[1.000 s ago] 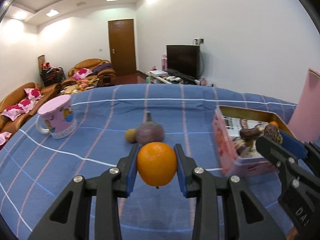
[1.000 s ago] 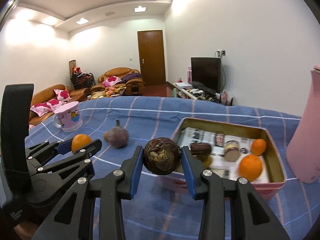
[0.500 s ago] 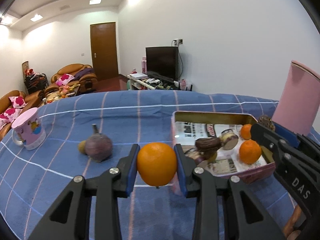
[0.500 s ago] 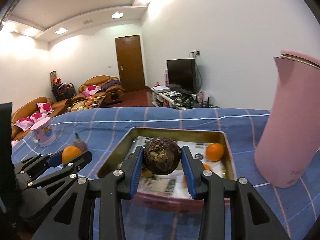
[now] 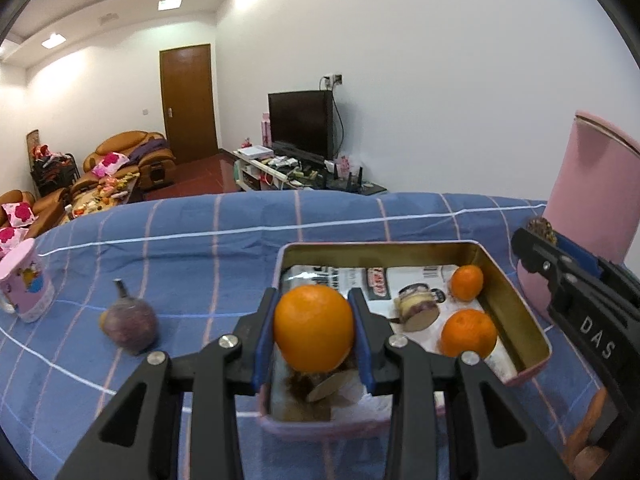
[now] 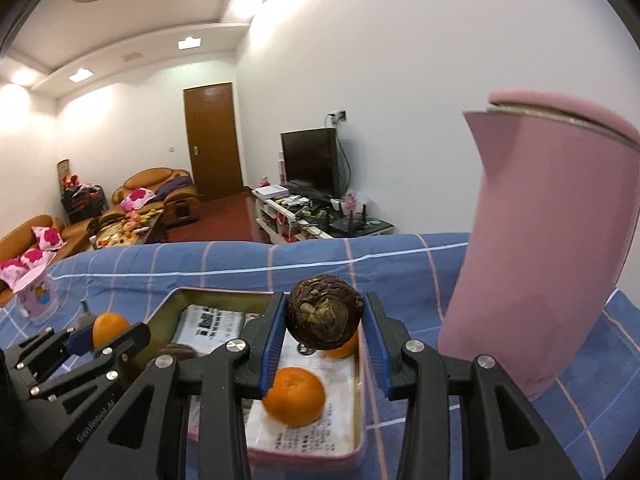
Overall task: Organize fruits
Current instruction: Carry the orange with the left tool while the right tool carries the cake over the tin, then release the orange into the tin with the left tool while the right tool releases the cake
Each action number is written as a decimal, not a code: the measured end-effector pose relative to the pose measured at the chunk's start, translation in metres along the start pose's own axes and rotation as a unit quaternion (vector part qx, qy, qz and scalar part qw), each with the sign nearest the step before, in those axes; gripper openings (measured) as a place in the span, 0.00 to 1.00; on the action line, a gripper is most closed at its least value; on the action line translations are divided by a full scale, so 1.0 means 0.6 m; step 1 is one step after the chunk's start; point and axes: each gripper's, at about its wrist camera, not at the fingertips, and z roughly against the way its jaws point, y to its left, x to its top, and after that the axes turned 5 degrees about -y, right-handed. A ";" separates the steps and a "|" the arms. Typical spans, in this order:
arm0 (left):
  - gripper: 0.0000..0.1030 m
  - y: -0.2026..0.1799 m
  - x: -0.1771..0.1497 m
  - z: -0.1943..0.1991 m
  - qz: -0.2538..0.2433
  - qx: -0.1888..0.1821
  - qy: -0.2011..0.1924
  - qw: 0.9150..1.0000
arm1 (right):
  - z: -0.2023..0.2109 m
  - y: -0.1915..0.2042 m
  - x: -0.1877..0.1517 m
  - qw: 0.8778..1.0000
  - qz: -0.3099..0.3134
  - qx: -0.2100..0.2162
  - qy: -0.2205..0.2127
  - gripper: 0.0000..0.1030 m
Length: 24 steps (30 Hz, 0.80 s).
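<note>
Both grippers swung over the tin [image 5: 516, 300] from beside it. Left gripper [image 5: 314, 332] held an orange [image 5: 314, 328] tight in its jaws above the tin's near end; right gripper [image 6: 324, 328] clamped a brown scaly fruit [image 6: 324, 310] above the tin's middle. Best lowered onto bare paper before letting go, clear of the oranges inside.

Both wrist views look down along fingers [image 5: 264, 344] — sharing the tin [image 6: 304, 454].
</note>
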 end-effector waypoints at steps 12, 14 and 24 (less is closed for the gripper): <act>0.35 -0.030 0.023 -0.060 -0.012 0.004 0.031 0.999 | -0.064 -0.020 0.003 0.999 -0.019 -0.002 0.042 0.39; 0.35 -0.035 0.025 -0.067 -0.017 0.006 0.035 0.999 | -0.072 -0.018 0.001 0.999 -0.017 0.002 0.051 0.39; 0.35 -0.047 0.022 -0.101 -0.031 0.015 0.063 0.997 | -0.107 -0.010 -0.005 0.996 -0.021 0.025 0.088 0.39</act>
